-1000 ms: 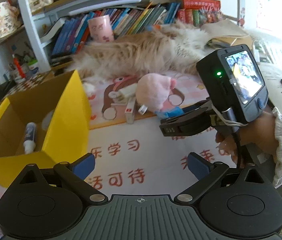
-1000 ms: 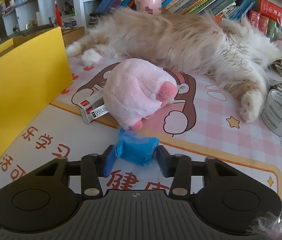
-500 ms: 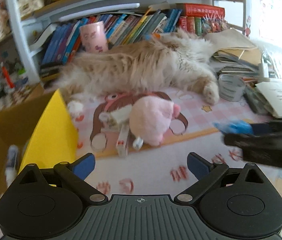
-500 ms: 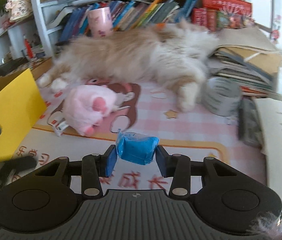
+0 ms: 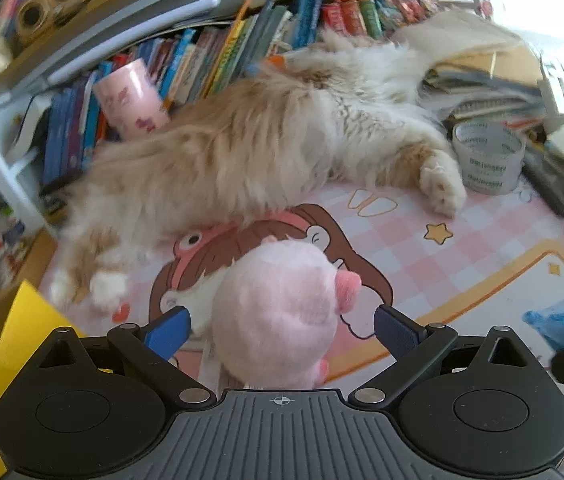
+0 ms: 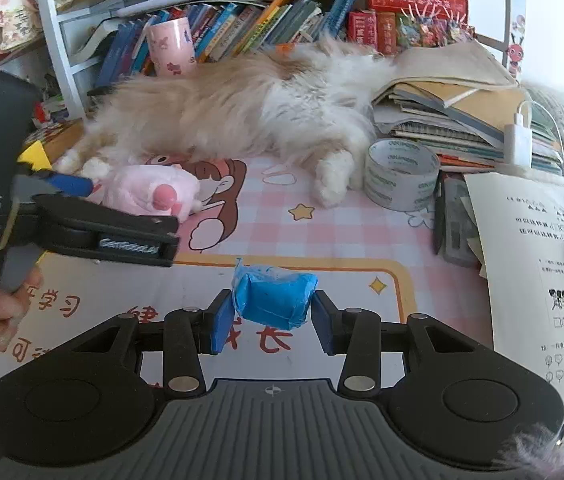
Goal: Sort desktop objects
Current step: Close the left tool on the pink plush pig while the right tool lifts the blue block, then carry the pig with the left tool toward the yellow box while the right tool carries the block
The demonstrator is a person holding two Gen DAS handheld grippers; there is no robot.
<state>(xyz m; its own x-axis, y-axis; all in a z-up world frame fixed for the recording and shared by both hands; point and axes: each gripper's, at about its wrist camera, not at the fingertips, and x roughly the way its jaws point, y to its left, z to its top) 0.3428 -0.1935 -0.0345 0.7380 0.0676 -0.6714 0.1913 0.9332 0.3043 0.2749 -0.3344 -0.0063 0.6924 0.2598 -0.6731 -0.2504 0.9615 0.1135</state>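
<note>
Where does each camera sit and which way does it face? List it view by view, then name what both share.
Left wrist: on the left gripper, angled down at the pink plush between its open fingers.
Right wrist: on the right gripper, angled down, shut on the blue packet; a hand shows.
Shared: plush, packet, cat, tape roll.

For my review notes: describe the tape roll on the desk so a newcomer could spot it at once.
Find the fluffy cat sprawled before the bookshelf. Beside its outstretched paw, against the book pile, the tape roll lies flat on the pink checked mat. It is the only grey printed ring there.
</note>
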